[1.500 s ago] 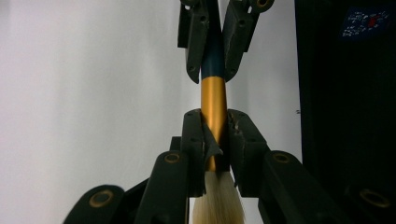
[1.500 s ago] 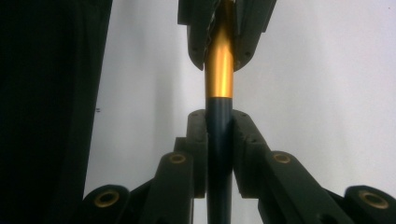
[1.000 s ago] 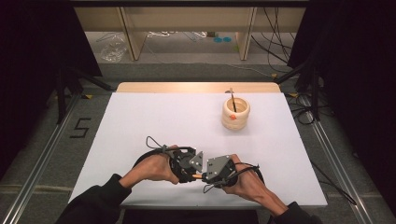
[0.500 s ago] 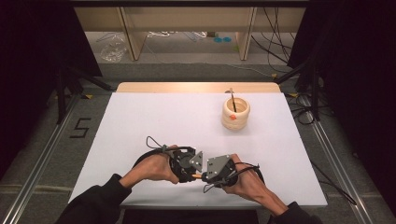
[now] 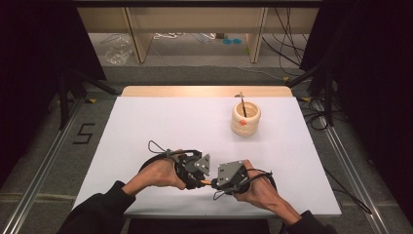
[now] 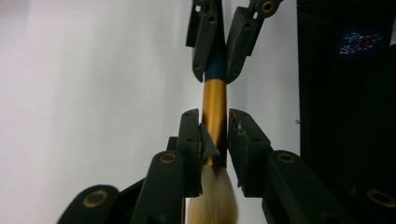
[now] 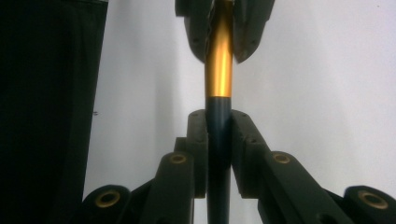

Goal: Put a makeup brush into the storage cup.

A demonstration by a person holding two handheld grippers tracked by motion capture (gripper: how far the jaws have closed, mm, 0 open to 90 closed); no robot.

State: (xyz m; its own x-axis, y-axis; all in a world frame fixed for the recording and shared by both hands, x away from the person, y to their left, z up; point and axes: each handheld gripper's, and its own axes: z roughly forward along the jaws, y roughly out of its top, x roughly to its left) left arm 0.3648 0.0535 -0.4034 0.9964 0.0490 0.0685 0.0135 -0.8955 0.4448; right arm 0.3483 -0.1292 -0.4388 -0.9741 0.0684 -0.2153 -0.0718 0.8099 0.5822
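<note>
Pinching one brush (image 6: 215,105) from both ends: left claw (image 5: 198,171) on the gold ferrule beside the bristles, its jaws just easing; right claw (image 5: 220,181) clamped on the dark handle. Brush level above the table's (image 5: 160,122) near edge; ribbed holder (image 5: 245,119) far right.

A single black digit, "5" (image 5: 84,133), was marked on the grey floor (image 5: 53,146) to the left of the white counter (image 5: 165,122), seen from the high view. In the left gripper view, a small blue patch (image 6: 362,41) with white and red marks sat on the black fabric (image 6: 345,116) at the upper right, but it was too blurred to read. Nothing else in the way of words, brand names, numbers or signs could be read.
</note>
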